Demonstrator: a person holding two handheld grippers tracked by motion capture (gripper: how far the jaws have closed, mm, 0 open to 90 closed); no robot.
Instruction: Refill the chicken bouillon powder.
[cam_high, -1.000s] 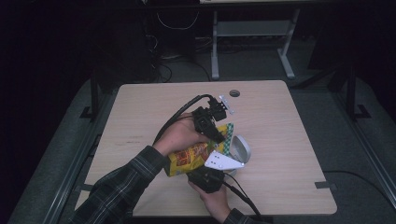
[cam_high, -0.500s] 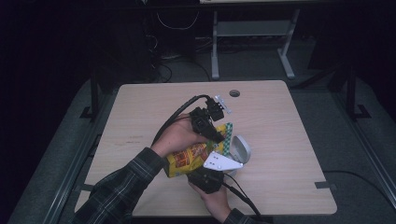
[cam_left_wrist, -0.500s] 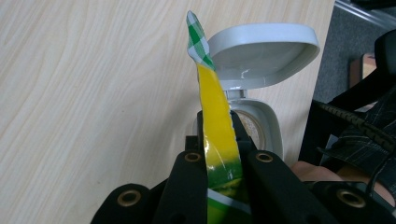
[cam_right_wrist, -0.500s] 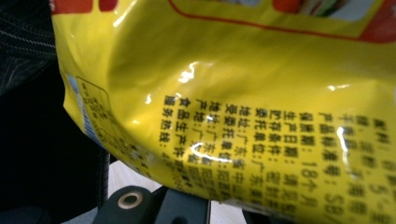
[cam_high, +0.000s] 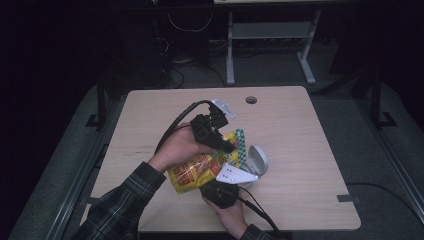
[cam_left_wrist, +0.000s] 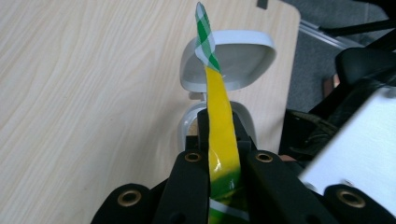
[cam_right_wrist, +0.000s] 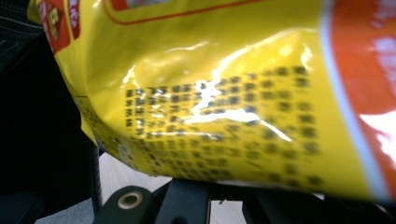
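Observation:
A yellow and red snack bag (cam_high: 192, 172) is held above the table's near middle between both grippers. My left gripper (cam_high: 227, 147) comes from the upper left and is shut on the bag's sealed top edge. In the left gripper view that thin yellow strip with a green-checked tip (cam_left_wrist: 219, 107) rises from between the closed jaws (cam_left_wrist: 219, 154). My right gripper (cam_high: 215, 182) is under the bag's lower side. In the right gripper view the printed bag (cam_right_wrist: 210, 93) hangs just over the gripper (cam_right_wrist: 226, 196), whose jaws stand close together on its bottom edge.
A small grey box (cam_high: 256, 161) with its hinged lid open lies on the wooden table (cam_high: 300, 130) just right of the bag, seen behind the strip as the same grey box (cam_left_wrist: 229, 60). A cable hole (cam_high: 251, 100) is at the table's far edge. Dark floor surrounds the table.

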